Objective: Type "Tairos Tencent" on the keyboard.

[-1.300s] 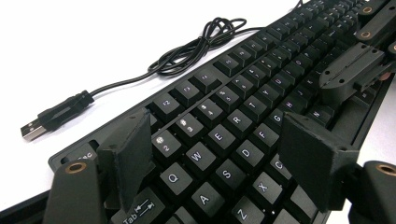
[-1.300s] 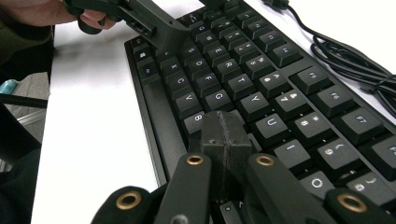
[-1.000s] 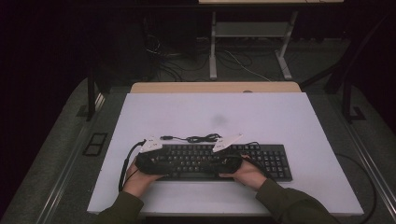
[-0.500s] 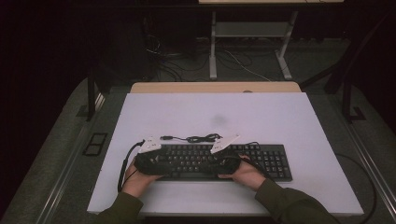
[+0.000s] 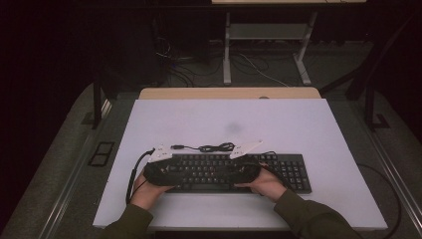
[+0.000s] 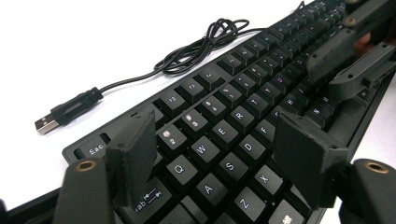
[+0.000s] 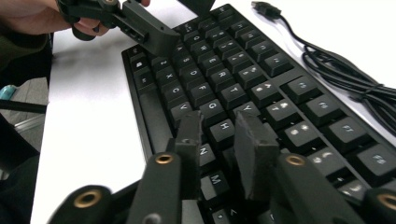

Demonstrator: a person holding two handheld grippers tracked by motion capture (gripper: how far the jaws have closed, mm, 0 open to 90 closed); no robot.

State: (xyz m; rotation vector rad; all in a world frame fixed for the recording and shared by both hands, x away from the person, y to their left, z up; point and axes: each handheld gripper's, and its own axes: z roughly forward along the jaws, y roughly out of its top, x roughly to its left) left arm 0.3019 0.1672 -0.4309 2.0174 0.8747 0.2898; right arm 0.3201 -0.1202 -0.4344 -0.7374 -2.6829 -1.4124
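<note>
Keyboard (image 5: 291, 172) on table (image 5: 199, 119) (cable (image 5: 211, 147) behind).

A white table (image 5: 298, 124) carries a black keyboard (image 5: 293, 169) and its coiled cable (image 5: 214, 147).

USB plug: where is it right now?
The USB plug lies loose on the white table in the high view, just behind the keyboard's left end, with its coiled cable running off to the right.

left gripper (image 6: 210, 154) — jaws wide, just closing slightly | right gripper (image 7: 219, 140) — jaws narrowly apart, just opening
</note>
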